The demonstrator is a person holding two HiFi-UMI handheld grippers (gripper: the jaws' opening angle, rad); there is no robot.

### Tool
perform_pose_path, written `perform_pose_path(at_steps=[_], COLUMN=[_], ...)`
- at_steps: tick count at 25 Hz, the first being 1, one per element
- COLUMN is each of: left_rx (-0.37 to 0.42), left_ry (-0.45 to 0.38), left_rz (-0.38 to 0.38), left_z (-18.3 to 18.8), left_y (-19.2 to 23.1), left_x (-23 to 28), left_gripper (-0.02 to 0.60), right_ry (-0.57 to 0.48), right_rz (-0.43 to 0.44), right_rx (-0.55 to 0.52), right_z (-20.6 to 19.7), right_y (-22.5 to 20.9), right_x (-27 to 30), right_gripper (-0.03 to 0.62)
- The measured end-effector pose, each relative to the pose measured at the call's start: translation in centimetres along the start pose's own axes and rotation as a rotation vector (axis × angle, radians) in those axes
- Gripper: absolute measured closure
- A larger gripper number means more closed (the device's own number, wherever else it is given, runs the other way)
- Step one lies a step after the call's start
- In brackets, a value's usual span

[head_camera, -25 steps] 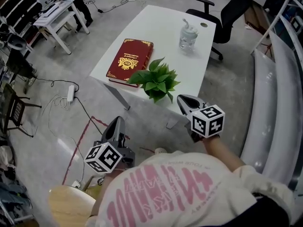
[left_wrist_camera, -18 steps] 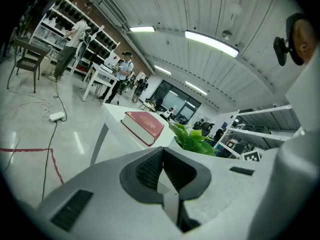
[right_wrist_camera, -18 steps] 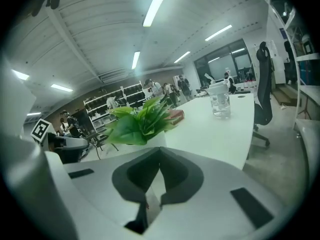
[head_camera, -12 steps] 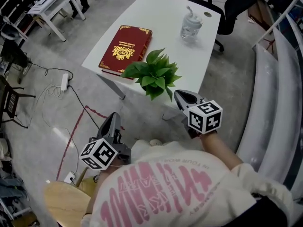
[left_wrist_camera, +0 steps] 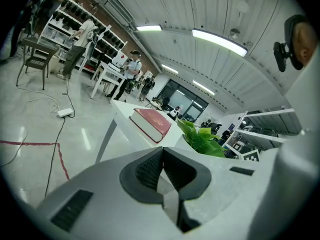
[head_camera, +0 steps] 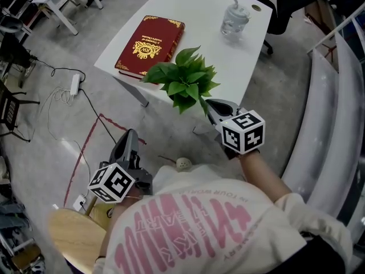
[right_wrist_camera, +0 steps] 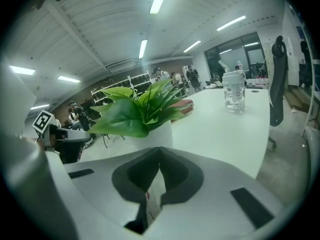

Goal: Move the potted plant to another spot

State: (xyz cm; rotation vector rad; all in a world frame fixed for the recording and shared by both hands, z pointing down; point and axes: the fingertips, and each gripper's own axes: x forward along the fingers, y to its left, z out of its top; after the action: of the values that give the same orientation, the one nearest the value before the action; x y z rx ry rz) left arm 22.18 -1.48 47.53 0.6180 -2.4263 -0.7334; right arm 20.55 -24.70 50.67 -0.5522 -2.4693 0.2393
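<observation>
Head view: potted plant [head_camera: 183,83] sits at near edge of table [head_camera: 199,16], beside book [head_camera: 149,43]. Right gripper [head_camera: 211,106], jaws together and empty, points at it, likely lining up a grab; left gripper [head_camera: 128,136] likewise closed, low, off-table.

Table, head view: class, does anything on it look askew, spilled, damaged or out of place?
Nothing is spilled or tipped. The book lies flat and the bottle stands upright. Only the plant stands out: it sits close to the near edge of the table, leaves hanging past it.
</observation>
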Motion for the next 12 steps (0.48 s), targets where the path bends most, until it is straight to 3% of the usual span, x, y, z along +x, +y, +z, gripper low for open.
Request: perform_pose_path(at_steps=[12], left_rx=[-0.037], left_ry=[-0.021], left_rz=[0.061], left_z=[-0.4], left_y=[1.5], left_x=[-2.1], left_gripper=[0.578], right_ry=[-0.017], right_rz=[0.077], right_rx=[-0.041], right_z=[0.3], right_y=[1.3], right_x=[0.6], right_gripper=[0.573])
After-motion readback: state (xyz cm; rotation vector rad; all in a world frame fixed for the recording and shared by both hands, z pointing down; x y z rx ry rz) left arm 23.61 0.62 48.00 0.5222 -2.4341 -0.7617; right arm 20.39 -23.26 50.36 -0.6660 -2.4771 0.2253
